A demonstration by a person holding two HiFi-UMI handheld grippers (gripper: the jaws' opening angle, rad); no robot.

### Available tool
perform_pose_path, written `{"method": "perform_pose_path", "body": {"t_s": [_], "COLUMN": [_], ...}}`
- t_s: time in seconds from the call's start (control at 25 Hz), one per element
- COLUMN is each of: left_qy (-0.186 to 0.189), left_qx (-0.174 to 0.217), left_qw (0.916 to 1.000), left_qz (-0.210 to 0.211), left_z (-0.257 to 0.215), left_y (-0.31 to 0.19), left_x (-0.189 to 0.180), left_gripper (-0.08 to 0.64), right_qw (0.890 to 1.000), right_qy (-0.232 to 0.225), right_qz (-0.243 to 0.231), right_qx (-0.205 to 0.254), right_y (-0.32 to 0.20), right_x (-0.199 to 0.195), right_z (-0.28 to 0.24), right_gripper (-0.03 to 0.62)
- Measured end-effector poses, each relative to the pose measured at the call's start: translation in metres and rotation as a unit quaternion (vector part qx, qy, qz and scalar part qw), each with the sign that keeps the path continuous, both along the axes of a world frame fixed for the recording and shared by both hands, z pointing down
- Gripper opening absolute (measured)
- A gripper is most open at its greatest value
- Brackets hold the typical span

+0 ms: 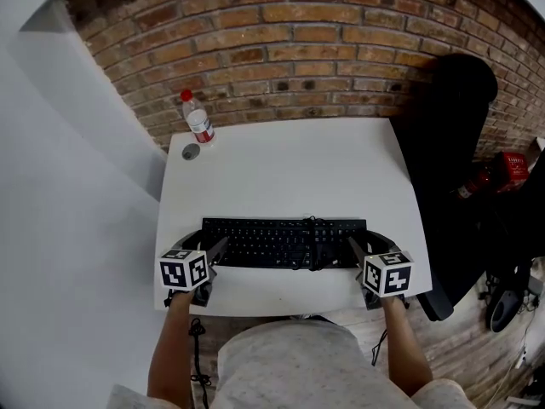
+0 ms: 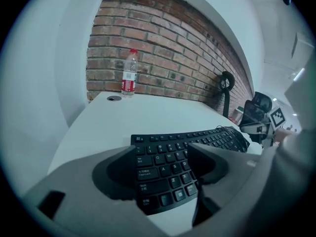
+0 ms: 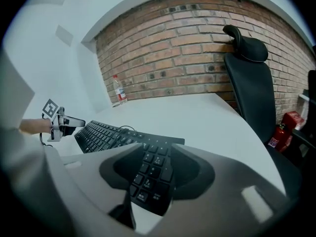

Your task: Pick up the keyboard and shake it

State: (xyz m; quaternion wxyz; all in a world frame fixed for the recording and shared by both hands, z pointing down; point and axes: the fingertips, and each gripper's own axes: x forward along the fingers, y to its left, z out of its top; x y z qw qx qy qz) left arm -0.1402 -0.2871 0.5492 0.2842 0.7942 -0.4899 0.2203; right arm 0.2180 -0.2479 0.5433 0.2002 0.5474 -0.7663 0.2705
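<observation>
As the keyboard (image 1: 285, 242) lies flat on the white tabletop (image 1: 289, 169), close to its near edge, I judge the task barely begun: nothing is lifted and no shake has happened. I have the left gripper (image 1: 216, 249) at the keyboard's left end and the right gripper (image 1: 355, 249) at its right end, both angled down toward it. Each pair of jaws stands spread, with that end's keys showing in the gap and neither pad pressing on anything. Left to do, by my reckoning: settle the jaws over both ends, close them, raise the keyboard clear of the tabletop, and shake it.

The head view gives me the whole layout at once: both grippers flanking the keyboard, a water bottle (image 1: 198, 122) at the far left corner by the brick wall, and a black chair (image 1: 443, 143) off the right side. It doesn't show the gap between the pads. The two gripper views do, and each also catches the opposite gripper at the far end of the keyboard. Only the right gripper view shows the chair upright against the wall, with a red extinguisher (image 3: 284, 127) low beside it.
</observation>
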Motion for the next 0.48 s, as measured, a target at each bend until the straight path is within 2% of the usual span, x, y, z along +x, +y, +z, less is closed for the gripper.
{"method": "perform_pose_path", "body": {"t_s": [0.2, 0.48], "left_qy": [-0.007, 0.004], "left_qx": [-0.017, -0.032], "left_qw": [0.9998, 0.9993], "left_qz": [-0.002, -0.021], "left_z": [0.009, 0.013], "left_y": [-0.008, -0.012], "left_x": [0.001, -0.011], "left_gripper": [0.370, 0.413], "right_qw": [1.000, 0.997], "right_qy": [-0.014, -0.054], "right_qz": [-0.010, -0.009], "right_qx": [-0.022, -0.059], "right_y": [-0.007, -0.015], "right_x": [0.011, 0.011], "right_z": [0.010, 0.023], "right_gripper": [0.236, 0.307]}}
